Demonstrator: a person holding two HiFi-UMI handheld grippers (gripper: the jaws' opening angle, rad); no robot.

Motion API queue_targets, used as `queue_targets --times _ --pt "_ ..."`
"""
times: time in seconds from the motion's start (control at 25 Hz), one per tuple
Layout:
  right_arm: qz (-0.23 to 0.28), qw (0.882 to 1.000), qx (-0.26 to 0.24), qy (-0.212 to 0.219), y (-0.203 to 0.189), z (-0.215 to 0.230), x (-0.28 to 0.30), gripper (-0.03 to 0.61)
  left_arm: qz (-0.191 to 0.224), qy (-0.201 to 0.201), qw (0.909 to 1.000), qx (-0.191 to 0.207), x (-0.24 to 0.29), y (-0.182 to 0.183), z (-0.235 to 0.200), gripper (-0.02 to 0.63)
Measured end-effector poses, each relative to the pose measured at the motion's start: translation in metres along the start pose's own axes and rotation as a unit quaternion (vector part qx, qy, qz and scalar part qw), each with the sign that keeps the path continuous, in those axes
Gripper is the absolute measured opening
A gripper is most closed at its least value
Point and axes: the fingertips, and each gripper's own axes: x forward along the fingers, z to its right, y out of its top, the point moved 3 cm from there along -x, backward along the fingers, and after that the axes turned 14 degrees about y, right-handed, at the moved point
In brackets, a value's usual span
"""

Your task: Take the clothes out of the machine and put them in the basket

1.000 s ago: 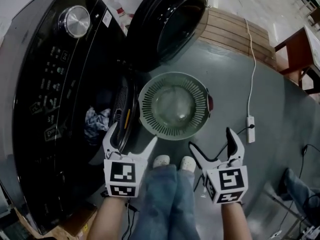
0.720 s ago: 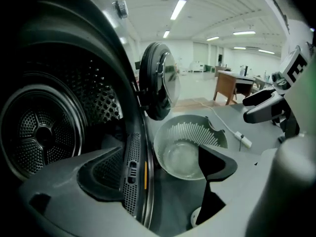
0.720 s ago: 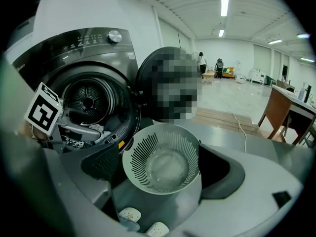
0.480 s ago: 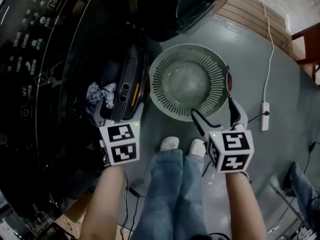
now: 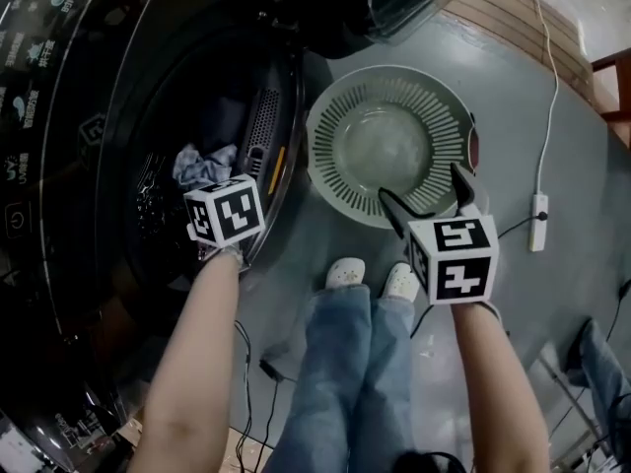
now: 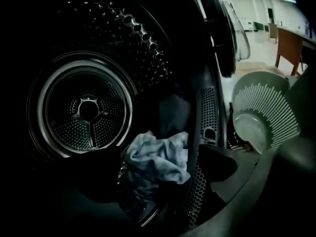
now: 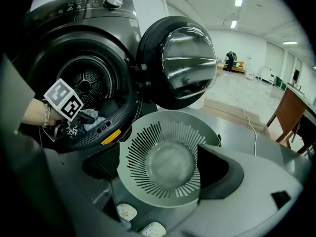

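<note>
1. Pale blue cloth (image 6: 158, 157) lies crumpled at the front lip of the drum (image 6: 89, 107), just inside the opening. A darker piece (image 6: 173, 115) is tucked behind it. We see nothing in the basket (image 5: 335, 166), so we judge the task to be at its very start.
2. Our left gripper (image 5: 225, 205) reaches into the mouth of the machine (image 7: 74, 23) and slants down at the cloth. Its jaws stand wide apart with nothing pressed between them. The cloth sits just ahead, untouched as far as we can tell. We read the wide spread as room to straddle a thick fold.
3. Our right gripper (image 5: 422, 187) hovers over the near rim of the basket, jaws spread and empty. There it is clear of the opening and close to where the clothes should land.
4. The basket stands on the floor just beside the opening, below the swung-out door (image 7: 182, 63), which keeps the carry short.
5. Next, we think, the left jaws must sink over a fold and close. A shallow pinch could slip, or the cloth could drag on the perforated rim.
</note>
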Motion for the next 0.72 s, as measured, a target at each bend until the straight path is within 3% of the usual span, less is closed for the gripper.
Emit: queue_targets --times 0.16,0.36,0.4,0.44,0.48,0.6,0.72 --pt "-0.004 1.0 0.0 0.013 -0.008 -0.007 0.007 0.483 -0.044 0.015 0.9989 0.006 0.029 -0.015 -0.001 0.48" --pt "-0.01 1.0 0.009 0.017 -0.019 -0.004 0.01 0.479 -0.089 -0.006 0.9953 -0.038 0.049 -0.018 0.004 0.451" --pt "-0.01 1.0 0.011 0.017 -0.02 -0.003 0.01 0.477 -0.097 -0.018 0.9942 -0.044 0.051 -0.018 0.007 0.39" --pt "-0.01 1.0 0.014 0.017 -0.022 -0.003 0.01 0.476 -0.102 -0.028 0.9931 -0.05 0.051 -0.018 0.009 0.118" --pt "-0.01 1.0 0.016 0.016 -0.023 -0.002 0.009 0.474 -0.103 -0.031 0.9927 -0.056 0.05 -0.019 0.01 0.072" --pt "-0.008 1.0 0.024 0.007 -0.025 0.003 0.003 0.465 -0.092 -0.03 0.994 -0.05 0.038 -0.019 0.013 0.066" --pt "-0.005 1.0 0.025 0.003 -0.025 0.006 -0.003 0.453 -0.05 -0.064 0.996 -0.037 0.016 -0.007 0.031 0.066"
